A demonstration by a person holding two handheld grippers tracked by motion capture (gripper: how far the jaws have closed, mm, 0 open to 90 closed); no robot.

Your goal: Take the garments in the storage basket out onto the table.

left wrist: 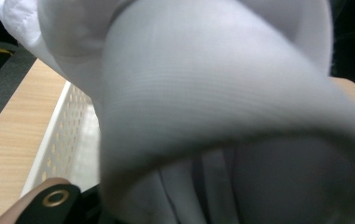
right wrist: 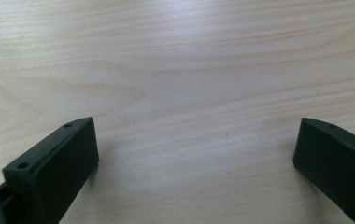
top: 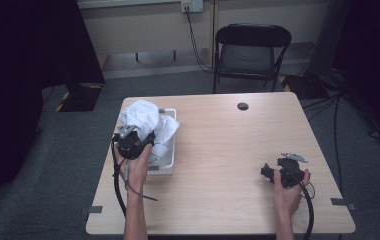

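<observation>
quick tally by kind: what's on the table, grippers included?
White cloth: 1, bunched in the basket
White perforated basket: 1
Left gripper: 1, at the cloth
Right gripper: 1, jaws wide apart over bare table
Total: 4

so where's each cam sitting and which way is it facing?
High view: above the person's side, looking forward and down on the table; both forearms, left gripper and right gripper show.
Left gripper view: rides the left gripper, pressed up against the white cloth over the white basket.
Right gripper view: rides the right gripper, facing bare tabletop; both jaws wide apart.
High and left gripper views share cloth and basket.
</observation>
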